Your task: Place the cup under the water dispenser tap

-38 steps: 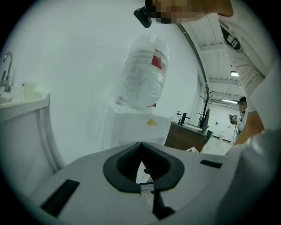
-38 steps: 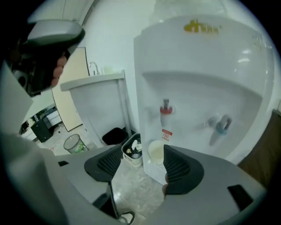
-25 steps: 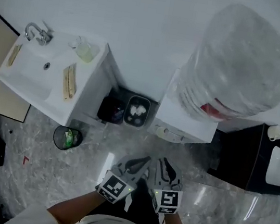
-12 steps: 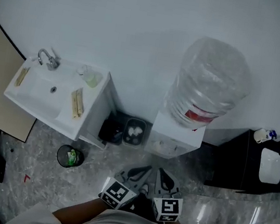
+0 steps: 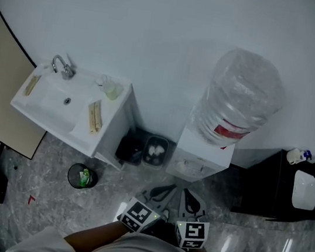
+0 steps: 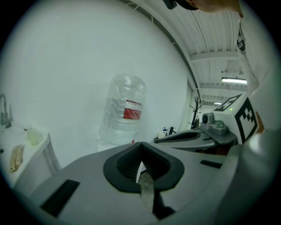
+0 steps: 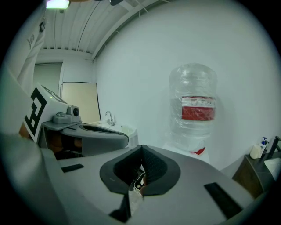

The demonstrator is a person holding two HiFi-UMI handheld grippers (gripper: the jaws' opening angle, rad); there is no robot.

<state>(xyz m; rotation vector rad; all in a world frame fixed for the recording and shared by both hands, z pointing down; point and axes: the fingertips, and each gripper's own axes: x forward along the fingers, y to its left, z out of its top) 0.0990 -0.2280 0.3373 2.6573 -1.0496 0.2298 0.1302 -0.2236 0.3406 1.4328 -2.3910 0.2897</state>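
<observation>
Black ribbed pads of the left gripper (image 6: 140,146) meet tip to tip with nothing between them. The right gripper (image 7: 141,149) is likewise pressed together and empty. Both are held side by side, near the body, over the speckled stone floor (image 5: 45,199).

Change from a second ago: the clear ribbed bottle (image 5: 242,97) looks smaller and sits nearer centre in the head view. The white boxy water dispenser (image 5: 203,156) under it is now straight ahead. This reads as squaring up, approach not begun.

No cup is held. A pale translucent vessel (image 5: 112,90), cup-like, stands on the far right corner of the sink (image 5: 48,105), left of the dispenser. Whether it is the cup, cannot tell.
</observation>
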